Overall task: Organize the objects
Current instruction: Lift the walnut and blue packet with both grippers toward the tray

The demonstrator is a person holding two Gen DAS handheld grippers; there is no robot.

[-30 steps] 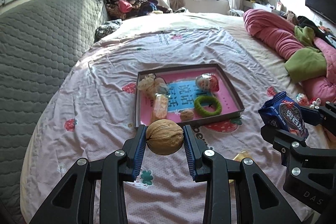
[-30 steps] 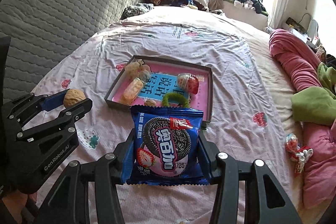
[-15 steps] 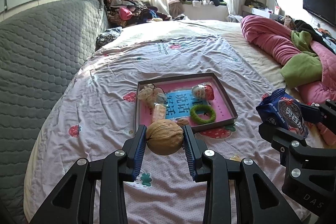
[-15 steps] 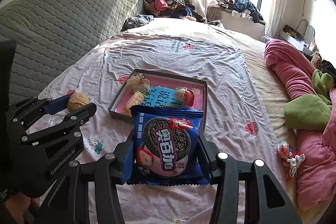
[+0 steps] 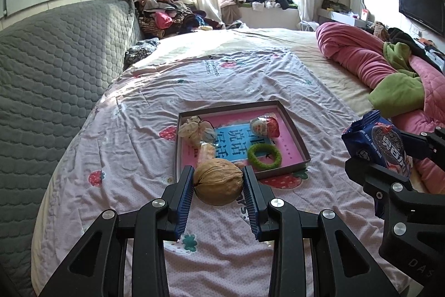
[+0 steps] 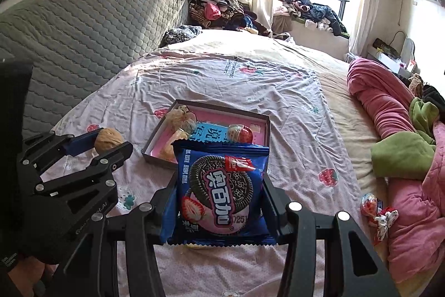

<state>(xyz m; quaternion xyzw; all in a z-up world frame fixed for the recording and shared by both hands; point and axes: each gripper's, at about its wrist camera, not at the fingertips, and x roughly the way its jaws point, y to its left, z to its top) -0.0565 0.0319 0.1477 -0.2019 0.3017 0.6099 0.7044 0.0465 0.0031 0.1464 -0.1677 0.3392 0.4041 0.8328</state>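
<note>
My left gripper (image 5: 218,181) is shut on a brown walnut (image 5: 218,182), held above the bedsheet just in front of the tray (image 5: 301,145). My right gripper (image 6: 219,185) is shut on a blue cookie packet (image 6: 219,189), also raised over the bed near the tray (image 6: 148,144). The shallow dark-rimmed tray has a pink and blue bottom and holds a green hair ring (image 5: 264,156), a red and white wrapped sweet (image 5: 264,126), a pale wrapped bundle (image 5: 194,128) and an orange-white packet (image 5: 206,153). In the right wrist view the left gripper (image 6: 107,142) and walnut (image 6: 108,139) show at the left.
The bed is covered by a pink strawberry-print sheet (image 5: 222,80). A grey quilted headboard (image 5: 55,68) runs along the left. Pink and green bedding (image 6: 397,135) is piled on the right, with wrapped sweets (image 6: 375,209) beside it. Clothes heap at the far end by the window.
Both grippers have risen a little with their loads, so the tray and bed look slightly farther away. Neither grip has changed.
</note>
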